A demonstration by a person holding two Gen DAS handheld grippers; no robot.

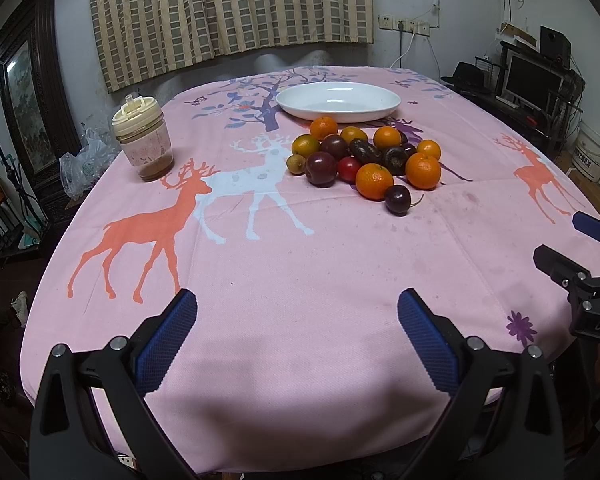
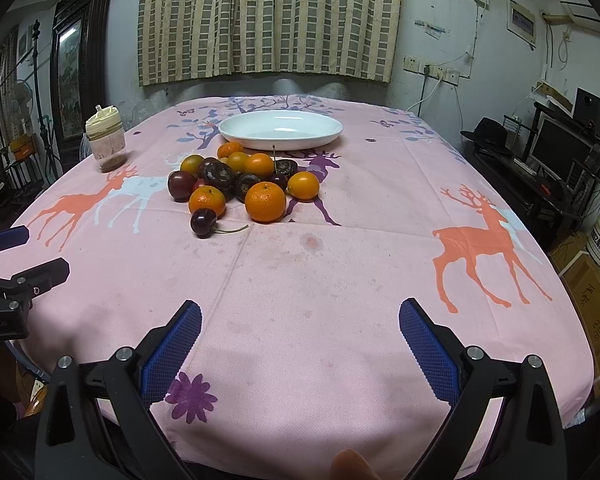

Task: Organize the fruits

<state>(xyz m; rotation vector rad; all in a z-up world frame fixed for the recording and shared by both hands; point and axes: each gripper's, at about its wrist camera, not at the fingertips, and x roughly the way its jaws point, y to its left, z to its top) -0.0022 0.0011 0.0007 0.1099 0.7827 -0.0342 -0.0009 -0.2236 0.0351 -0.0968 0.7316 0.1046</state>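
A pile of fruit [image 1: 364, 158] lies on the pink deer tablecloth: several oranges, dark plums, dark round fruits and a small red one. A dark cherry [image 1: 397, 199] lies at its near edge. The pile also shows in the right wrist view [image 2: 240, 184], with the cherry [image 2: 203, 222] in front. An empty white oval plate [image 1: 338, 101] [image 2: 280, 128] stands just behind the pile. My left gripper [image 1: 298, 312] is open and empty over the near table edge. My right gripper [image 2: 300, 320] is open and empty, also near the front edge, to the right of the left one.
A lidded jar [image 1: 143, 142] [image 2: 106, 142] with brown powder stands at the table's left. The right gripper's fingers [image 1: 556, 258] show at the right edge of the left wrist view. A framed picture stands left; a desk with a monitor [image 2: 556, 152] stands right.
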